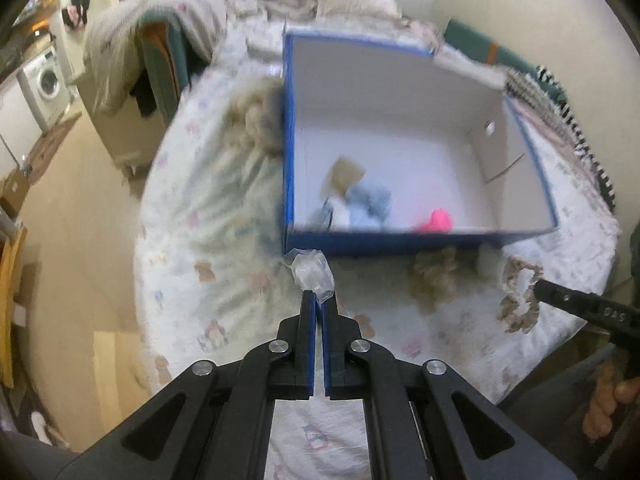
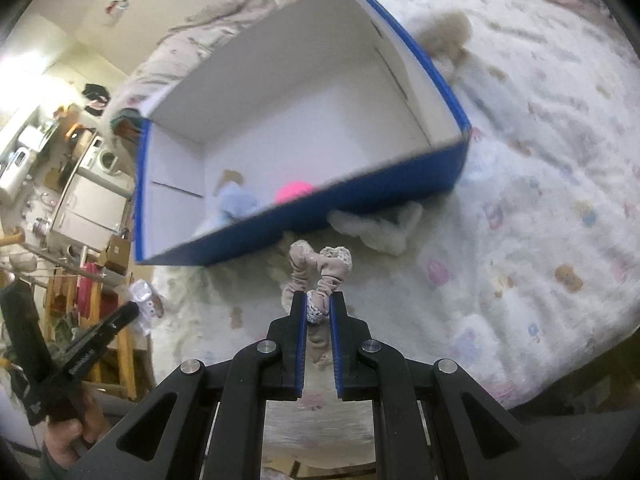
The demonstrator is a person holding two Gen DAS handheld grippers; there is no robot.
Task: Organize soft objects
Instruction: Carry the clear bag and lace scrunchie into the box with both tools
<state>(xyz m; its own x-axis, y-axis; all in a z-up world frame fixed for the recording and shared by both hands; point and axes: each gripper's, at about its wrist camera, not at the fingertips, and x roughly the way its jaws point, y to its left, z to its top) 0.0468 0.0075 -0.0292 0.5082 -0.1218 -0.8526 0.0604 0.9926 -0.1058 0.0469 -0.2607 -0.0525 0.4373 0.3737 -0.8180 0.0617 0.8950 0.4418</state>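
Observation:
An open blue box with white inside (image 1: 520, 224) (image 2: 400, 184) sits on the bed. In it lie a light blue soft item (image 1: 368, 202) (image 2: 236, 204), a tan piece (image 1: 346, 172) and a pink ball (image 1: 438, 220) (image 2: 294, 192). My left gripper (image 1: 319, 298) is shut on a clear plastic pouch (image 1: 310, 270), held just before the box's near wall; it also shows in the right wrist view (image 2: 142, 294). My right gripper (image 2: 319, 300) is shut on a beige lace-trimmed scrunchie (image 2: 324, 270) (image 1: 520, 296), held above the bed near the box.
On the patterned bedsheet (image 2: 540, 200) lie a beige fluffy piece (image 1: 434, 276), a white fluffy piece (image 2: 380, 228) by the box's near wall, and a tan fluffy item (image 1: 256, 116) (image 2: 448, 36) beside the box. A washing machine (image 1: 44, 80) and furniture stand to the left.

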